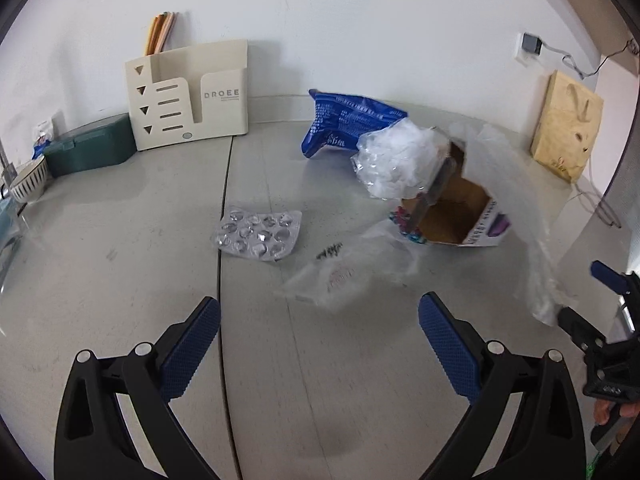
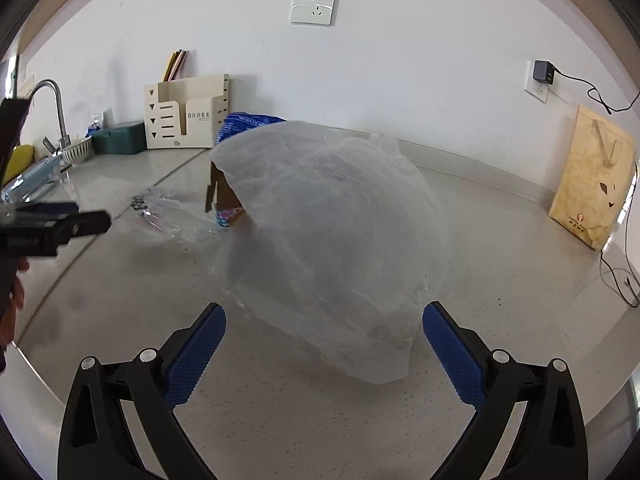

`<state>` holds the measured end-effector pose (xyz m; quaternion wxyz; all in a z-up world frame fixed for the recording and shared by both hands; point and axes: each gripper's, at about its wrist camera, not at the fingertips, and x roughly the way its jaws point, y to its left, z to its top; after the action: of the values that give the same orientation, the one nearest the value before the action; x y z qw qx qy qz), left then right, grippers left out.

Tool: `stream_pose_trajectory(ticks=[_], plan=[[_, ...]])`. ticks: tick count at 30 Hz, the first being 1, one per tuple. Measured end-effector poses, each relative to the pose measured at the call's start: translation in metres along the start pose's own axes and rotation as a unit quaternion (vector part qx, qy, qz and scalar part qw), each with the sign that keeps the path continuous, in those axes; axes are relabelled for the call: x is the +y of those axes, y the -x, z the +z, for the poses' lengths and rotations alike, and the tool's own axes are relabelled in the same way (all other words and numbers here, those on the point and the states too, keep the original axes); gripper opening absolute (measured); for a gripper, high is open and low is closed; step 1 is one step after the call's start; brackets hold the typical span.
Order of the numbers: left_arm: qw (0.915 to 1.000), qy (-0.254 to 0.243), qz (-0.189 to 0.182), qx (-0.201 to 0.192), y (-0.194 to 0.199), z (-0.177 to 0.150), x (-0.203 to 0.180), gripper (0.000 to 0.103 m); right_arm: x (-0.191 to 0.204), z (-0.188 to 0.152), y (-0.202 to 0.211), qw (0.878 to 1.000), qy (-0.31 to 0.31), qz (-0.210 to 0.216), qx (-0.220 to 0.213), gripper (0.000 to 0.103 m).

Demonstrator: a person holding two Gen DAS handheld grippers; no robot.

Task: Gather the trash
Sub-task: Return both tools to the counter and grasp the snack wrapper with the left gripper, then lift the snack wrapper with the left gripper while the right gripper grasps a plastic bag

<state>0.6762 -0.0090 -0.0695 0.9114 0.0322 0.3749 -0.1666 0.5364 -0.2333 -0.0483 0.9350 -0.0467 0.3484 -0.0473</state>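
A filmy, crumpled clear plastic bag [image 2: 328,240] billows on the grey counter [image 2: 500,280] just ahead of the right gripper [image 2: 324,348], its ribbed blue fingers spread wide. The left gripper [image 1: 320,344] gapes empty too, facing a foil blister pack [image 1: 258,235] and an open cardboard box [image 1: 452,216].

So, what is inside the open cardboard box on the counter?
The cardboard box shows bare brown inner walls and floor. A crumpled clear plastic bag covers its far corner, so that part is hidden.
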Motion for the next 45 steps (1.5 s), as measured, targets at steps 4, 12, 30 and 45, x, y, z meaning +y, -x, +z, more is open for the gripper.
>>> stream_pose_trajectory(ticks=[4,12,30,45], plan=[[0.9994,0.005,-0.006,0.034,-0.027,0.008,0.001,0.086,-0.007,0.000,-0.010,1.000,-0.001,0.001,0.006,0.100],[0.9960,0.039,-0.059,0.054,-0.042,0.004,0.007,0.008,-0.019,0.003,-0.010,1.000,0.002,-0.006,-0.012,0.100],[0.9970,0.022,-0.022,-0.070,0.095,-0.029,0.015,0.008,-0.066,0.006,-0.038,0.992,-0.085,0.080,0.042,0.030],[0.9925,0.039,0.010,-0.115,0.160,-0.058,0.032,0.008,-0.100,0.007,0.038,0.987,-0.131,0.082,-0.042,0.005]])
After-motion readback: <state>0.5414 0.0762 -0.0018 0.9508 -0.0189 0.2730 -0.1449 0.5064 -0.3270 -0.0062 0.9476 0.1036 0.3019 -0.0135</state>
